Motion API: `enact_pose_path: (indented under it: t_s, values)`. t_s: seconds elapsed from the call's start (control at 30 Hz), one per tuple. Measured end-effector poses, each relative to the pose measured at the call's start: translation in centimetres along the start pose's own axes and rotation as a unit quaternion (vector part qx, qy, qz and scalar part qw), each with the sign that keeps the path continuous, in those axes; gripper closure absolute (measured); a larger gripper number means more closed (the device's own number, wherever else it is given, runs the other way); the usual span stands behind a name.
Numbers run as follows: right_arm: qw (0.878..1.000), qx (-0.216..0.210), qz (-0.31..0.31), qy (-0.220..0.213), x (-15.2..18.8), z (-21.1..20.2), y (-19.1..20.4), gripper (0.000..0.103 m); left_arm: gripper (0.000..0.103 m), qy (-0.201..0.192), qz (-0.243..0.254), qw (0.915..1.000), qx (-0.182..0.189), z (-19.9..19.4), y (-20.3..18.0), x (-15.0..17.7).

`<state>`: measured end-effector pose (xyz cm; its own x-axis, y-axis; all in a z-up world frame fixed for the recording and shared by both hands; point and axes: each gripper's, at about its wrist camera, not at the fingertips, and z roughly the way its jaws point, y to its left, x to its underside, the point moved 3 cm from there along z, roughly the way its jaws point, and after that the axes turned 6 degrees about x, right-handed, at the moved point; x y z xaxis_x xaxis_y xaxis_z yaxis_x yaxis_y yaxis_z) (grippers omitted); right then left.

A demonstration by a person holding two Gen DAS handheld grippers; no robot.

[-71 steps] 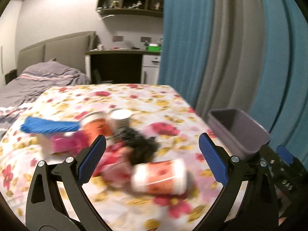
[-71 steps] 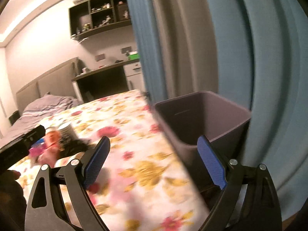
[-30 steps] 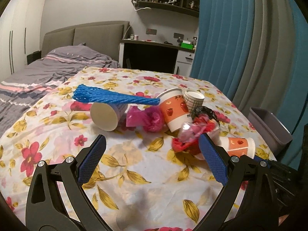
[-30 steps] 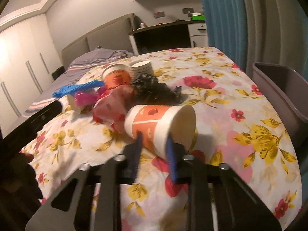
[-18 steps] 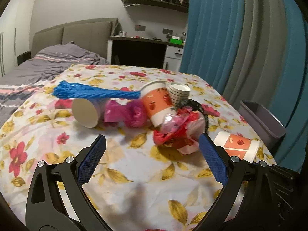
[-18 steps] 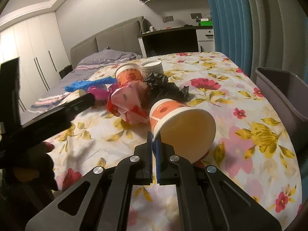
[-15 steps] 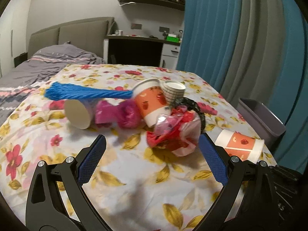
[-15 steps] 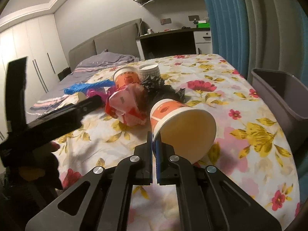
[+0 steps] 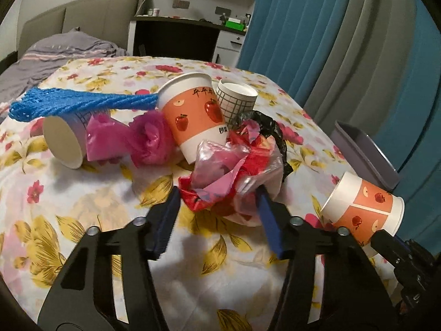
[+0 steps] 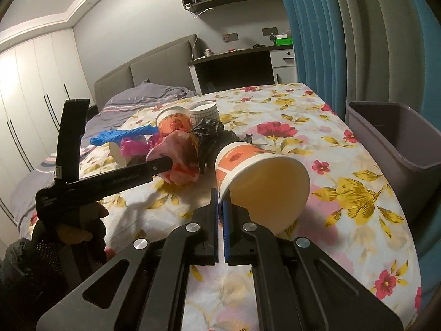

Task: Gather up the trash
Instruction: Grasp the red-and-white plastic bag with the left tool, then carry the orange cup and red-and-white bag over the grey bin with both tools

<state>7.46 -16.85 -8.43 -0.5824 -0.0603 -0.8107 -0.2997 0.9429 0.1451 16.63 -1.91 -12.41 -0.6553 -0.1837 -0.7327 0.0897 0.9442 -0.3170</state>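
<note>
Right claw (image 10: 221, 208) now pinches the orange apple-print paper cup (image 10: 259, 176) by its rim; my left claw (image 9: 217, 209), half-closed, brackets the crumpled red-pink plastic wrapper (image 9: 231, 176), so binning comes next.

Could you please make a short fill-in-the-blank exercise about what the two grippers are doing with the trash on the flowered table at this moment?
1. The right gripper is shut on the rim of an orange ____ printed with apples.
2. The left gripper has its fingers on both sides of a crumpled red and clear ____.
3. The grey bin stands at the table's ____ edge in the right wrist view.
4. The blue net lies across a white cup that is ____.

Missing words: paper cup; plastic bag; right; lying on its side
</note>
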Motion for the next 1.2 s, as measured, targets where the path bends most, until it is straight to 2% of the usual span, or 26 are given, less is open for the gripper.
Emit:
enact_pose_path:
  t_s: [0.17, 0.3, 0.63, 0.97, 1.2]
  values:
    - [1.0, 0.003, 0.0, -0.005, -0.1, -0.2, 0.0, 0.1, 0.083, -0.008, 0.004, 1.0, -0.004, -0.7, 0.1, 0.4]
    - [1.0, 0.009, 0.007, -0.011, -0.2, -0.6, -0.1, 0.1, 0.09, -0.028, 0.006, 0.9995, -0.012, -2.4, -0.2, 0.6]
    - [1.0, 0.021, -0.001, -0.016, -0.5, -1.7, 0.4, 0.1, 0.094, -0.066, 0.009, 0.9977, -0.017, -6.3, -0.7, 1.2]
    - [0.999, 0.03, 0.0, -0.021, -0.7, -2.2, 1.1, 0.1, 0.094, -0.086, 0.01, 0.9962, -0.012, -8.3, -0.4, 1.0]
    - [0.999, 0.031, 0.001, -0.028, -1.0, -2.6, 0.7, 0.1, 0.094, -0.09, 0.014, 0.9957, -0.015, -8.4, -1.0, 0.8]
